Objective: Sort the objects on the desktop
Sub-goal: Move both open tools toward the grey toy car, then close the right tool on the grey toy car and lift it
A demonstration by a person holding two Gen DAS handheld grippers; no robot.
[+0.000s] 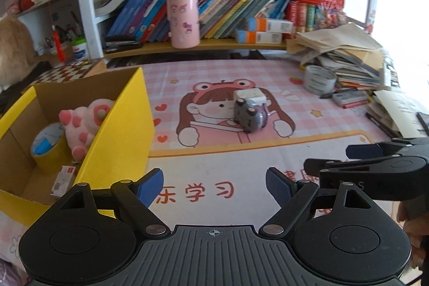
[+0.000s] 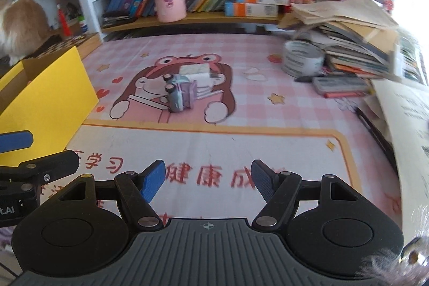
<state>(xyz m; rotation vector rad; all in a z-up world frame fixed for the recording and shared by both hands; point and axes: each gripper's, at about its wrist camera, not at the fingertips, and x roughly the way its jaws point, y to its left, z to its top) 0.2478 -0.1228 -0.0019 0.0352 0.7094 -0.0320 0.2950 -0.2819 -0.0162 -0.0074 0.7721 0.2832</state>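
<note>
Approaching toy car (image 2: 179,94) on counter (image 2: 241,146): left gripper (image 1: 214,185) and right gripper (image 2: 206,178) both wide, empty; advisably straddle car squarely, then carry to yellow box (image 1: 118,130).

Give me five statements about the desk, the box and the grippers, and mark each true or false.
1. The pink plush toy lies inside the yellow box. True.
2. The left gripper is shut on the toy car. False: its jaws stand open and empty, and the car lies on its side on the desk mat.
3. A roll of yellow tape sits in the box beside the plush. True.
4. The pink cup stands on the mat. False: it stands on the lower shelf.
5. The right gripper holds nothing. True.
</note>
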